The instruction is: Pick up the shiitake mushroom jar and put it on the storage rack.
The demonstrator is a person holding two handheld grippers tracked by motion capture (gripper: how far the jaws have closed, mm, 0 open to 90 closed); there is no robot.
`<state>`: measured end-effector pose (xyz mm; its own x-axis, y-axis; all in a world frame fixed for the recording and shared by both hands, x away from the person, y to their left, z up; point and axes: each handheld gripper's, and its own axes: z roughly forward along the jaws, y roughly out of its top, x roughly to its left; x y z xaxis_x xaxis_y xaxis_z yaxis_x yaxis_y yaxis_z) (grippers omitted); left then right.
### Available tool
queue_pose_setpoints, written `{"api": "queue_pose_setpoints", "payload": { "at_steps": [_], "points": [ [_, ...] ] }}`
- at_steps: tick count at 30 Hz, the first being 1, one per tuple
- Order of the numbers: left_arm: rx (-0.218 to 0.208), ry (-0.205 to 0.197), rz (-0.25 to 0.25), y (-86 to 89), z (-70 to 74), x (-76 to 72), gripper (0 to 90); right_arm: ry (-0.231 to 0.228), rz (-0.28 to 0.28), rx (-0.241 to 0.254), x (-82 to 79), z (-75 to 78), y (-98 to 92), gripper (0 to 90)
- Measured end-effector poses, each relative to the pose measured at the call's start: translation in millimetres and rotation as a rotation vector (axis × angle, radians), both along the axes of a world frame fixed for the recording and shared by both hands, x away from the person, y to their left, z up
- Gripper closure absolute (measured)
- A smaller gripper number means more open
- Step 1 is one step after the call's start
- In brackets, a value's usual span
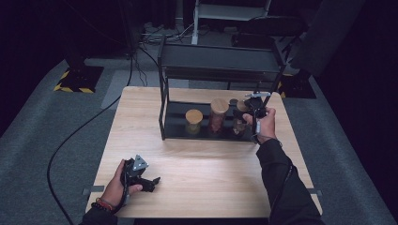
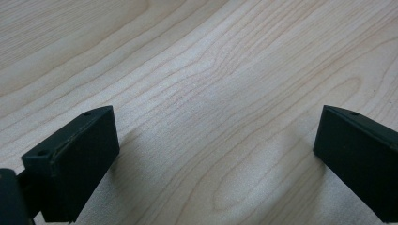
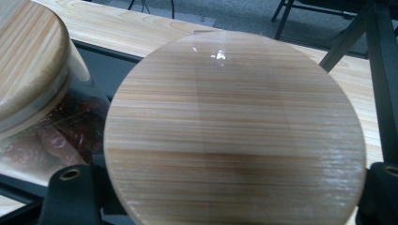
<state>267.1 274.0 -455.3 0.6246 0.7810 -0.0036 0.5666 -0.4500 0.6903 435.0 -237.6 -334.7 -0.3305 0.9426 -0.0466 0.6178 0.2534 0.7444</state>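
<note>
Gripping a wooden-lidded jar (image 3: 234, 126) in the right fingers (image 3: 70, 197) at the shelf's (image 1: 164, 124) right end, just beside another jar (image 3: 33, 70); risks knocking it. Left gripper (image 2: 211, 154) spread, idle over the table (image 2: 211, 70).

High view: above the near edge of the table (image 1: 197, 187), facing forward and down
Left gripper view: close over the table's bare wood
Right gripper view: tight on a jar lid (image 3: 234, 136), table beyond
Shared: the table
</note>
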Motion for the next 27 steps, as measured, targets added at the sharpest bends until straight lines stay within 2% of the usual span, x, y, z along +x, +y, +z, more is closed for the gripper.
{"api": "queue_pose_setpoints", "payload": {
  "at_steps": [9, 15, 19, 27],
  "points": [
    [0.0, 0.0, 0.0, 0.0, -0.1, -0.1, 0.2, 0.01, -0.004, -0.004, 3.0, -1.4, 3.5, 24.8],
    [-0.001, 0.0, 0.0, 0.0, 0.0, 0.0, 0.3, 0.015, -0.023, 0.02, 4.3, -2.7, -0.1, 24.5],
    [0.0, 0.0, 0.0, 0.0, 0.0, 0.0, 0.3, 0.003, -0.024, -0.006, 2.6, -2.9, 4.6, 23.3],
    [0.0, 0.0, 0.0, 0.0, 0.0, 0.0, 0.2, 0.002, -0.036, 0.0, 3.3, -4.9, 4.1, 18.1]
  ]
}}
